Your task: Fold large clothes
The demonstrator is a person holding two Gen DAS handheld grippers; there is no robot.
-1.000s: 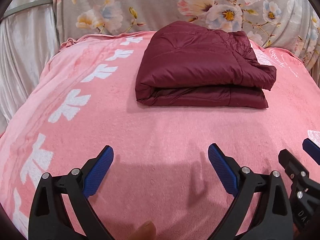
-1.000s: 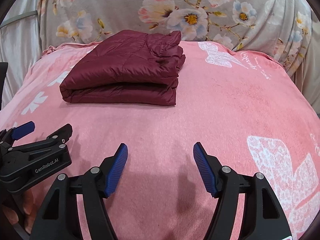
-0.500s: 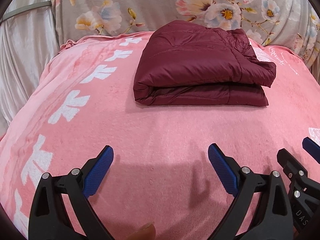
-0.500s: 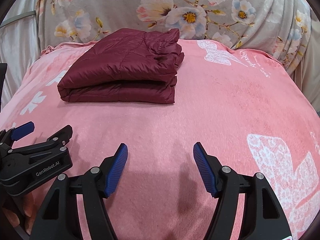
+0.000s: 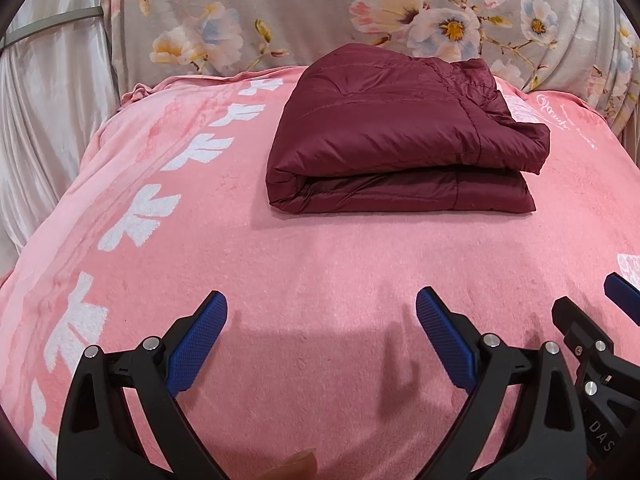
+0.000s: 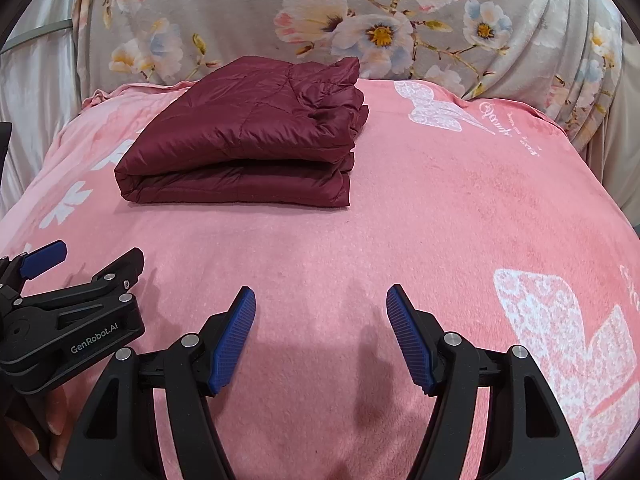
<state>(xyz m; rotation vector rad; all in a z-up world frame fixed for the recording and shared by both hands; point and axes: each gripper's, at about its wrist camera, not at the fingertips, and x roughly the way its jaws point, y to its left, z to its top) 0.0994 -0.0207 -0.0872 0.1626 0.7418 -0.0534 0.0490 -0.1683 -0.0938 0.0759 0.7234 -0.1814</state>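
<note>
The left claw (image 5: 322,320) hangs wide open over the pink blanket (image 5: 320,264), holding nothing. The right claw (image 6: 321,316) is just beside it, also spread wide and empty. Well ahead of both, near the far edge of the blanket, lies the dark red jacket (image 5: 396,136), a puffy quilted one folded into a thick, neat rectangle of stacked layers. Nothing lies between the claws and it. Behind it rises a grey flowered cloth (image 6: 360,12); a pale curtain (image 5: 44,120) hangs to the left.
</note>
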